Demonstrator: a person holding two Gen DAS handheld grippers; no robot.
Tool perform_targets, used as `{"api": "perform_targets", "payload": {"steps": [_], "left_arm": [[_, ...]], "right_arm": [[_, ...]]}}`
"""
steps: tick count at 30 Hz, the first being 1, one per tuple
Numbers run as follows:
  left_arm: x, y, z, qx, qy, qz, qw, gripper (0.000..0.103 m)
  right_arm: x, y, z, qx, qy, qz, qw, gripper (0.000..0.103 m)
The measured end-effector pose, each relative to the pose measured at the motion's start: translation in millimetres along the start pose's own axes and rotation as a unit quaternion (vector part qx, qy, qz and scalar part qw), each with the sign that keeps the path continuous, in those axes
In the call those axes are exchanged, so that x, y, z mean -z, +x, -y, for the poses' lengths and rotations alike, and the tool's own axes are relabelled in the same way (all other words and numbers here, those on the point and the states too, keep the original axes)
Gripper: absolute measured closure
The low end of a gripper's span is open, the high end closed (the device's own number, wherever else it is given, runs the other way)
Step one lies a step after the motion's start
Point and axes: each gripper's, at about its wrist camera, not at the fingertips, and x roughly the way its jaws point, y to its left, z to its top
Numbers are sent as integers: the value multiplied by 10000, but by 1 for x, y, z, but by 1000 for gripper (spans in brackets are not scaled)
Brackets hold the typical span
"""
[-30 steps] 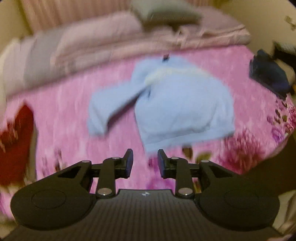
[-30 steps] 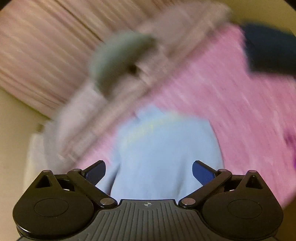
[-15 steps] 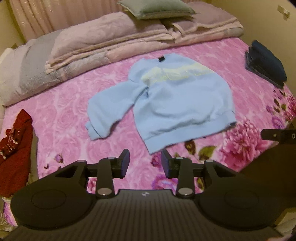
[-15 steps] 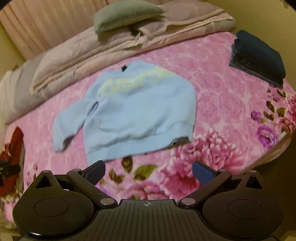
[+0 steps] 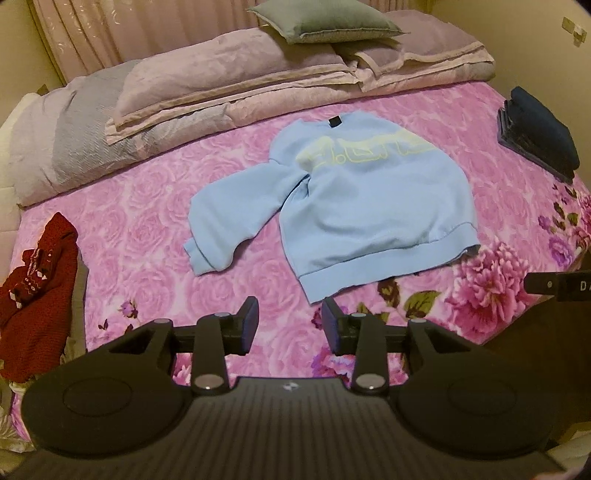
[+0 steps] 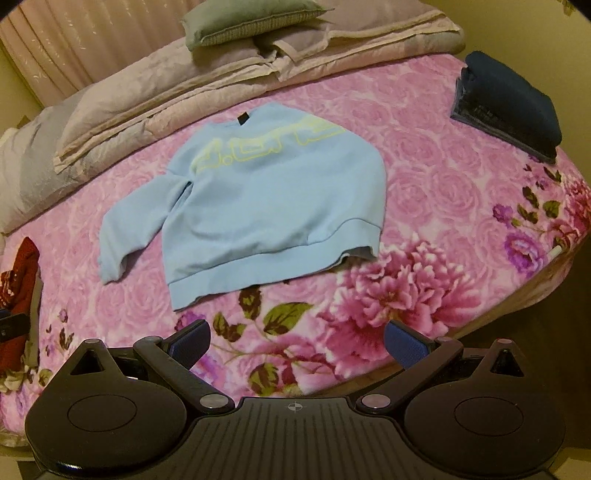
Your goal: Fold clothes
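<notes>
A light blue sweatshirt [image 5: 369,206] [image 6: 273,206] with yellow lettering lies flat, face up, on the pink floral bedspread [image 5: 147,206], hem toward me. One sleeve [image 5: 229,221] spreads out to the left; the other sleeve is hidden from view. My left gripper [image 5: 290,317] hovers above the bed just short of the hem, open partway with nothing between its fingers. My right gripper [image 6: 297,332] hangs over the bed's front edge, short of the hem's right corner, wide open and holding nothing.
A folded dark navy garment [image 5: 535,136] [image 6: 509,107] lies at the bed's far right. A red knit garment [image 5: 33,288] is heaped at the left edge. Folded quilts [image 5: 258,85] and a grey-green pillow [image 5: 325,18] line the back. The bed edge drops off at the right.
The right wrist view swung from close over the sweatshirt and bedding back to the bed's front edge, then steadied. The left jaws widened a little. The sweatshirt stayed put.
</notes>
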Motion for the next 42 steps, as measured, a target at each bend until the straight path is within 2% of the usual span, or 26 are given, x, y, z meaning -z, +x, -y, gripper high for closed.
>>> {"api": "perform_targets", "payload": {"steps": [9,16,21,26,31,36,39,42], "left_arm": [[-30,19,26,-184,-210,-73,9996,69],[-69,46,60,-298,-640,-94,9975,69],[-87,69,73,-564,-1216,-191,9908,69],[-82,82,79,-759,-1818,-346,9798,69],[-61,97,81,-947,-2202,-677,9685,69],[-36,116,73,-953,-2438,-951,9604,68],[-24,139,64,-882,-2505,-1055,9583,63],[-17,173,55,-674,-2483,-1070,9604,59]], "right_arm": [[-33,21,27,-140,-120,-122,9998,0],[-96,45,84,-242,-143,-201,9994,0],[-145,65,128,-224,-312,-278,9989,0],[-179,88,163,-282,-504,-522,9970,0],[-189,123,178,-453,-711,-843,9929,0],[-177,162,191,-764,-366,-1427,9861,0],[-167,185,197,-870,-89,-1742,9808,0],[-155,210,199,-912,268,-1890,9774,0]]}}
